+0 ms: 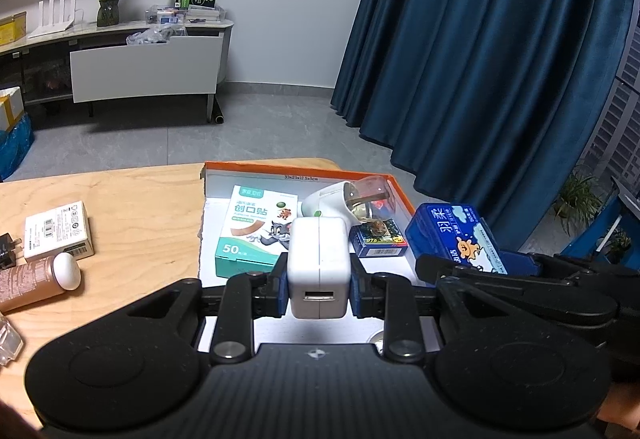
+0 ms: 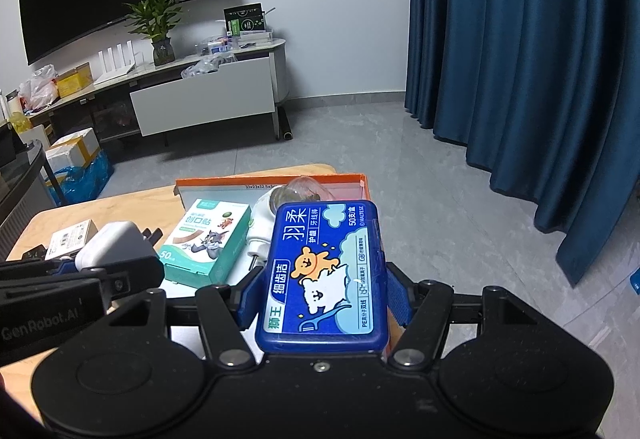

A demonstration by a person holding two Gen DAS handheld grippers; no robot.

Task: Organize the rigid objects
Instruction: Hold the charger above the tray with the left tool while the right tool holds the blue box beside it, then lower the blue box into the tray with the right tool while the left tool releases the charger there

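While the left gripper [image 1: 319, 289] clamps a white USB charger [image 1: 318, 267] between its blue pads, the right gripper [image 2: 324, 299] grips a blue floss-pick case [image 2: 326, 275] by its long sides. Both are held over the orange-rimmed tray [image 1: 404, 195] at the wooden table's [image 1: 132, 207] far right. Tray contents: teal bandage box [image 1: 256, 231], white plug-in device [image 1: 340, 201], small blue card box [image 1: 378, 237]. Left on the table: beige box [image 1: 58, 229], pink bottle [image 1: 30, 281].
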